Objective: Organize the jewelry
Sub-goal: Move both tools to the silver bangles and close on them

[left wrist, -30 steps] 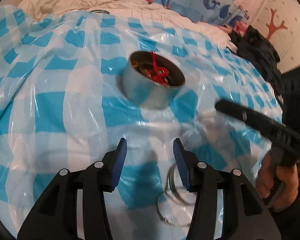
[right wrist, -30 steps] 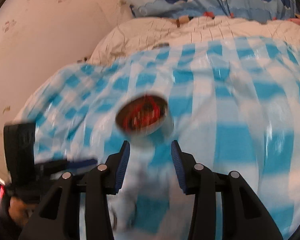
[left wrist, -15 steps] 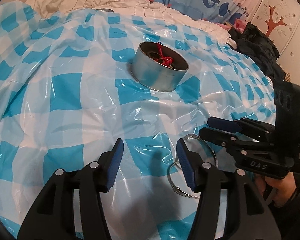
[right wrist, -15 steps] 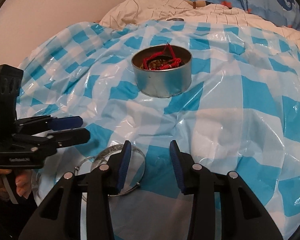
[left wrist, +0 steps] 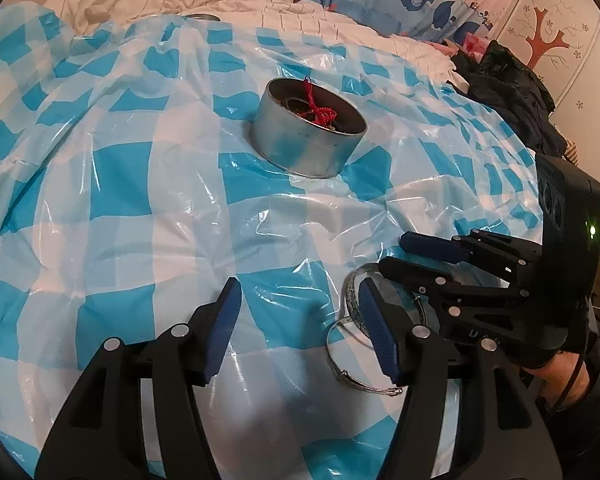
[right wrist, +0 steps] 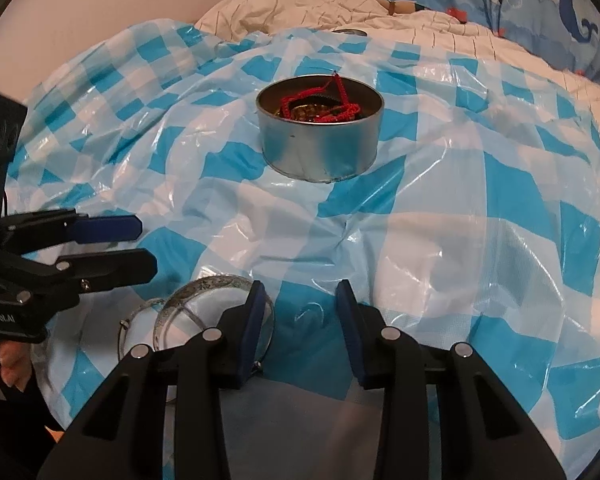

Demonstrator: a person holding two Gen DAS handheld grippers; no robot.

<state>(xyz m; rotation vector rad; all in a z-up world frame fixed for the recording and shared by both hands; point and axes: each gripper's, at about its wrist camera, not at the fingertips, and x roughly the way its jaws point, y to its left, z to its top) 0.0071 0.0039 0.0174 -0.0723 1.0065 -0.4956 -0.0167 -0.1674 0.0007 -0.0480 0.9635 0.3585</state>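
Nearest, on the bed's checked plastic sheet [left wrist: 120,184], two silver bangles [right wrist: 204,292] lie between the left hand-held gripper [left wrist: 296,320], opening and empty, and the right hand-held gripper [right wrist: 304,316], spread and empty. Its near finger overlaps one bangle, so a closing pinch could snag the slick sheet or skid the bangle aside. Farther off, the tin [right wrist: 320,136] holds red cord.

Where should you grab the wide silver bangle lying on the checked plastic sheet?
Probably grip the wide engraved silver bangle across its band at the far rim, from above, one of the fingers inside the ring. It lies nearly flat on the blue-and-white checked plastic sheet, overlapping a thin wire bangle.

Bed under checked plastic sheet [left wrist: 112,208] (crinkled) bears tin [left wrist: 306,142], bangles [right wrist: 204,300].
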